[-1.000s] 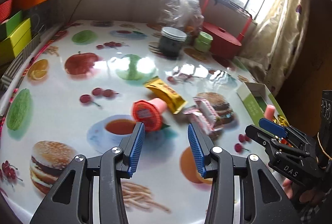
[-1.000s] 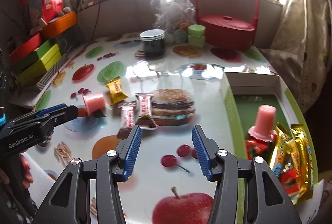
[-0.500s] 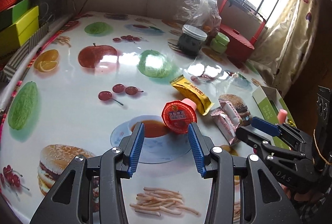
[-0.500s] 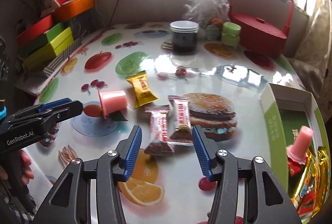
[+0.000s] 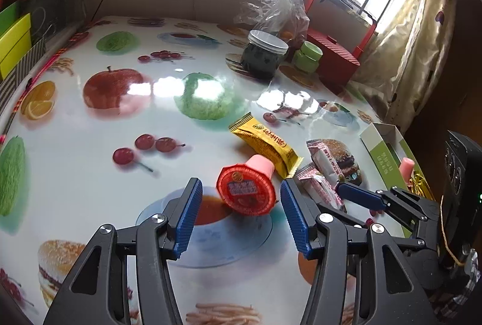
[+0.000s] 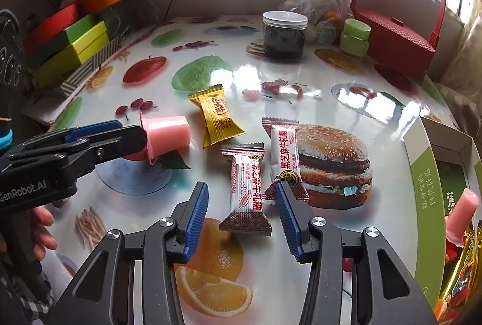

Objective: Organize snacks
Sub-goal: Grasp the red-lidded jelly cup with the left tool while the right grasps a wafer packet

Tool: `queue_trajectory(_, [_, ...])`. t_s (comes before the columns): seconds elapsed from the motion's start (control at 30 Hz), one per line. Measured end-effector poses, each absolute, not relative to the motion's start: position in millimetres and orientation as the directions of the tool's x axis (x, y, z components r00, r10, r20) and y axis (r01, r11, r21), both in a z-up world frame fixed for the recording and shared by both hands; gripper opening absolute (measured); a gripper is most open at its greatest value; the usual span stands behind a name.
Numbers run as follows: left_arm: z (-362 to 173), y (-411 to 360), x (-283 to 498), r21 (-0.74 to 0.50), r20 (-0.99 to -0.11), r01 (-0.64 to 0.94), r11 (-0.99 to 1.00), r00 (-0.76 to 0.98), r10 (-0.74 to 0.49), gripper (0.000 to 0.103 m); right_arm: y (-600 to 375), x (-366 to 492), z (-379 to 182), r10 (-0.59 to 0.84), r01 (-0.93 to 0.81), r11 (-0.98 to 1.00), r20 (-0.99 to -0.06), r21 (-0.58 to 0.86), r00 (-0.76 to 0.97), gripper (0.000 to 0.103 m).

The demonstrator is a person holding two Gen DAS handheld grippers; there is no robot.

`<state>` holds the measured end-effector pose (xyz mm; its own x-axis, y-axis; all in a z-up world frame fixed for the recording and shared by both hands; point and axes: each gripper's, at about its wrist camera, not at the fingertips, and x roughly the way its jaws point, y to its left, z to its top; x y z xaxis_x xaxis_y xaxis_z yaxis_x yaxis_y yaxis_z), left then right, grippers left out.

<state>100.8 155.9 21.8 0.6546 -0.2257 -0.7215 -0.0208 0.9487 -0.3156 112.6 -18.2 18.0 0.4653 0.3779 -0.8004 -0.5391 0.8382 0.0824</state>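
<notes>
With the left gripper (image 5: 239, 213) opening around the tipped pink jelly cup with red foil lid (image 5: 247, 186) at its twelve o'clock, and the right gripper (image 6: 242, 212) closing astride, not yet pinching, the brown-ended white nougat wrapper (image 6: 246, 189), both should centre before squeezing.

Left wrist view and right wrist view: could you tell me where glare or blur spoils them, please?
Left wrist view: window glare whitens the tablecloth; the red-lidded jelly cup looks slightly blurred. Right wrist view: glare on the tablecloth at right; the candy wrappers stay sharp.

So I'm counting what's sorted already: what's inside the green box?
The green box holds a pink jelly cup and gold wrappers; its wall and the picture's edge hide the rest.
</notes>
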Motion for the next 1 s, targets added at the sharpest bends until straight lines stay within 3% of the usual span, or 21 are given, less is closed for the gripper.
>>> queue_trajectory(0.17, [17.4,150.4,110.2,-0.295,-0.734,-0.016,0.955,0.644,-0.216,0.055,-18.4,114.4,14.9,0.373,-0.535,0.841,-0.806,0.084,0.459,0.042])
queue_trajectory(0.23, [15.9,150.2,112.3,-0.287,-0.738,-0.03,0.957,0.644,-0.201,0.055,-18.5,114.9,13.7,0.372,-0.535,0.84,-0.809,0.086,0.454,0.035])
queue_trajectory(0.47, [9.0,145.5,120.9,-0.269,-0.758,-0.018,0.963,0.621,-0.201,0.055,-20.9,115.1,12.3,0.379,-0.53,0.842,-0.808,0.099,0.452,0.027])
queue_trajectory(0.9, [7.5,141.6,123.1,-0.285,-0.751,-0.014,0.959,0.624,-0.214,0.055,-27.6,113.8,14.0,0.391,-0.514,0.849,-0.801,0.124,0.453,0.023])
queue_trajectory(1.0, [8.2,140.3,122.8,-0.28,-0.751,-0.011,0.96,0.625,-0.212,0.046,-29.4,113.4,14.2,0.393,-0.511,0.85,-0.8,0.128,0.453,0.023])
